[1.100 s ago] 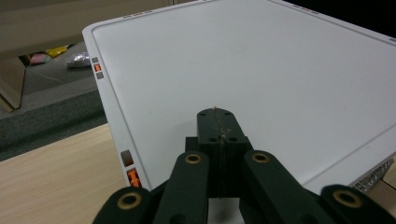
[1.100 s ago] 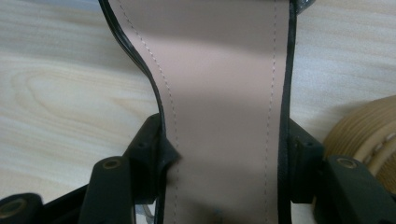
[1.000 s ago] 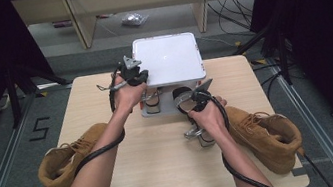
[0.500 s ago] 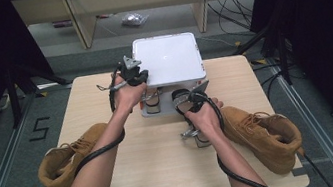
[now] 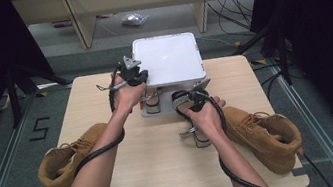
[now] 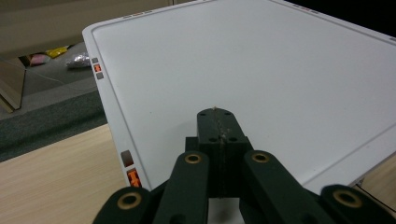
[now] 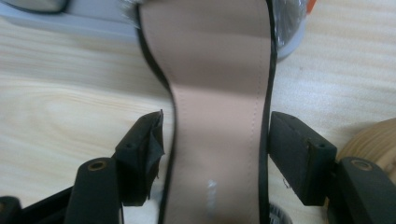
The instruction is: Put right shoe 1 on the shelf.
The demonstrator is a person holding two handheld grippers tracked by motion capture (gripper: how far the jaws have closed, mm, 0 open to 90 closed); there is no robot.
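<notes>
We count two boots: one (image 5: 71, 161) at table's (image 5: 167, 174) left edge, one (image 5: 264, 133) at right. One white lid (image 5: 169, 60); our left gripper (image 5: 134, 76) pinched on its corner. Our right gripper (image 7: 215, 140) has just been opening, jaws astride one sandal (image 7: 219, 93), beside right boot, pads clear.

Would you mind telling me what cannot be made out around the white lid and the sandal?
- Grey tray contents, high view: mostly hidden under the white lid.
- Sandal, right gripper view: toe and heel cut off by the edges.
- Orange marks on the lid, left gripper view: too small to read.
</notes>
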